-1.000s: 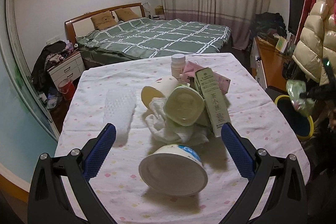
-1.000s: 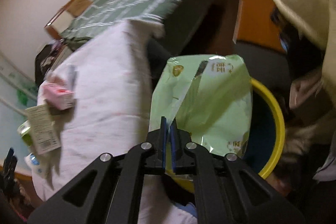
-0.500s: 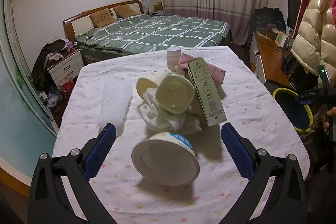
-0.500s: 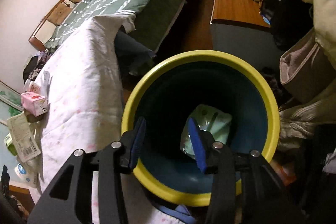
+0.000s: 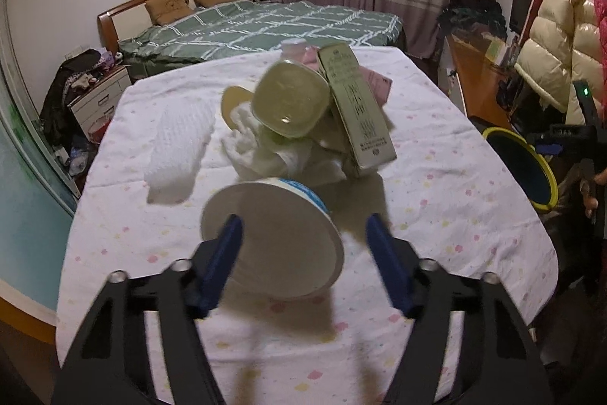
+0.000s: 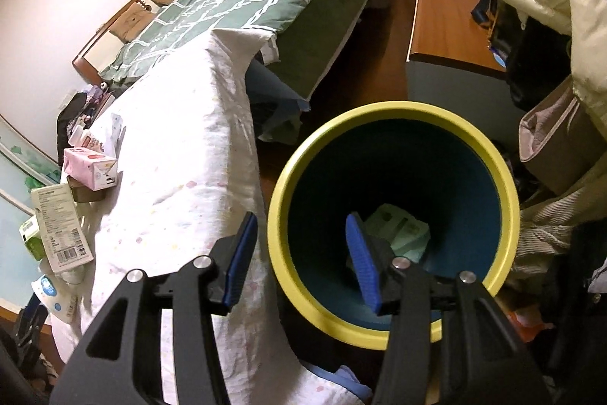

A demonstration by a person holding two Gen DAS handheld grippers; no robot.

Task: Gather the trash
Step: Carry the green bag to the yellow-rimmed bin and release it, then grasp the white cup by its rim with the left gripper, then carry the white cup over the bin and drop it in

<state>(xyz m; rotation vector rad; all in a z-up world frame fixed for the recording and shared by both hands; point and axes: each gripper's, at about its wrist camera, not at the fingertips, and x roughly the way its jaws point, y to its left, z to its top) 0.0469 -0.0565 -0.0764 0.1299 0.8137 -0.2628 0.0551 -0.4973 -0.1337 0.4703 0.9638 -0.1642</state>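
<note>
Green wrapper (image 6: pixel 402 234) now lies in the bin (image 6: pixel 379 112) (right tongs (image 6: pixel 299 253) opening, empty).

The left claw (image 5: pixel 303 234) has dropped toward the white tub (image 5: pixel 271 238) and its jaws are closing around it, apparently not yet touching. The right claw (image 6: pixel 301 245), earlier pinching the green packet (image 6: pixel 398 234), is opening; the packet now lies in the bin (image 6: pixel 493 154).

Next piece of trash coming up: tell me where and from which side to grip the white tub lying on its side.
Take the white tub across its wide rim, coming from its open mouth, which faces the closing left gripper; a finger already overlaps the mouth.
</note>
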